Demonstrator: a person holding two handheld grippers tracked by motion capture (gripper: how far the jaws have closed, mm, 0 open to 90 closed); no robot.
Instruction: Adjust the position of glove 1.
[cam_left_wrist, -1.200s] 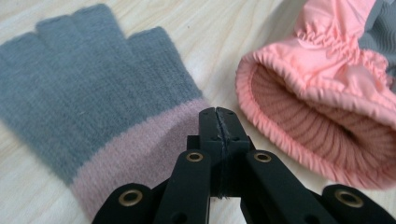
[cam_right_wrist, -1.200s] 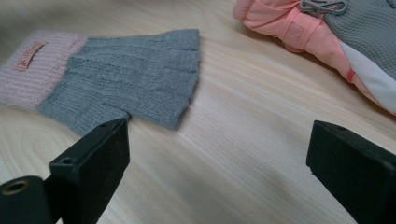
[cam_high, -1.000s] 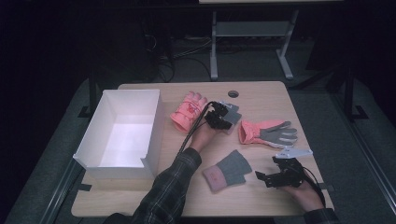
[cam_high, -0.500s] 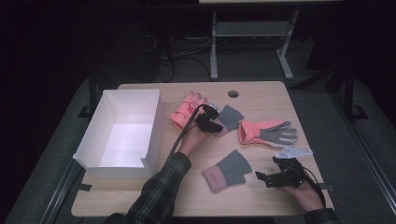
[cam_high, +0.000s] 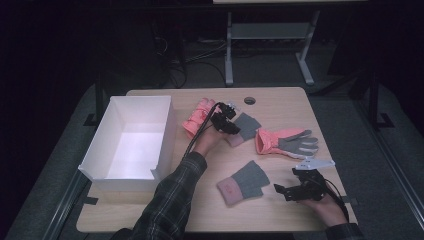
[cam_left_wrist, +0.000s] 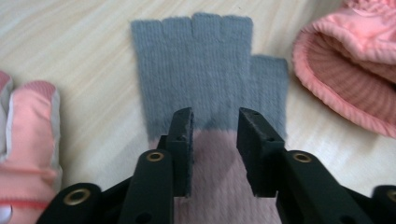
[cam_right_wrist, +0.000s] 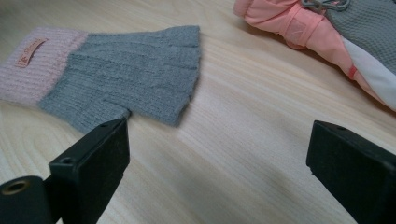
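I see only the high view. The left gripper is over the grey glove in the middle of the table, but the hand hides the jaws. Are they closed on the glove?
Observer: No. The left gripper has just been opening its jaws. They stand apart over the fingerless glove, where the grey meets the pink cuff. The fabric lies flat and is not pinched.
Operator: And the right gripper, does it hold something?
Observer: Nothing. The right gripper is wide open, with bare table between its jaws.
Operator: Has the glove near it any mark?
Observer: Yes. That second fingerless glove has a small label on its pink cuff.
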